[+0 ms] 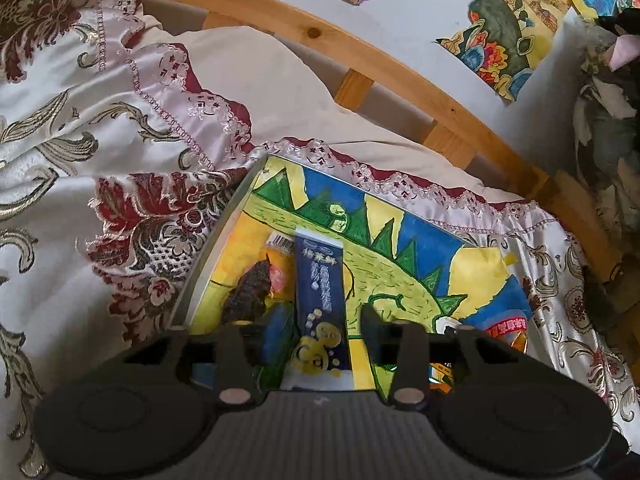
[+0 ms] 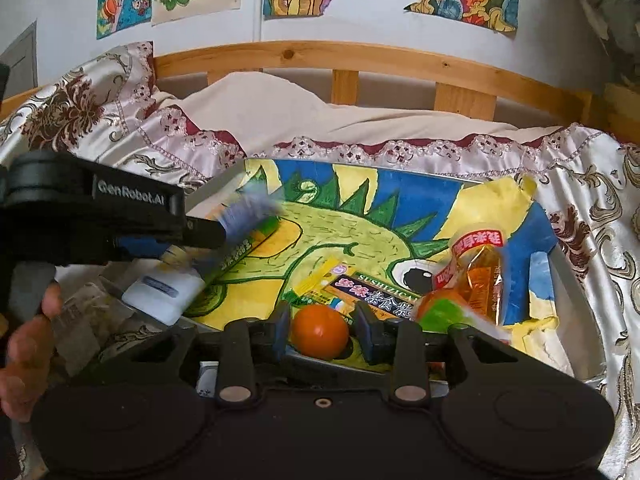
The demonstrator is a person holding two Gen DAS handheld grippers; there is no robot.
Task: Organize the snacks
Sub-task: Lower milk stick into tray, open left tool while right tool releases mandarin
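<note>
Right wrist view: right hand-held gripper (image 2: 322,330) parted around orange ball (image 2: 319,331); left one (image 1: 304,334) loosely astride blue carton (image 1: 320,304).

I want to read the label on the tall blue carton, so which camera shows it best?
The left wrist view: the blue carton stands sharp and front-on between the left gripper fingers, its print clear. In the right wrist view the same carton is motion-blurred, seen from the side and partly hidden behind the left gripper's body.

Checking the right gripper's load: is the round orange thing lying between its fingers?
Yes, the round orange snack sits between the right gripper's two fingers, at the tray's near edge.
</note>
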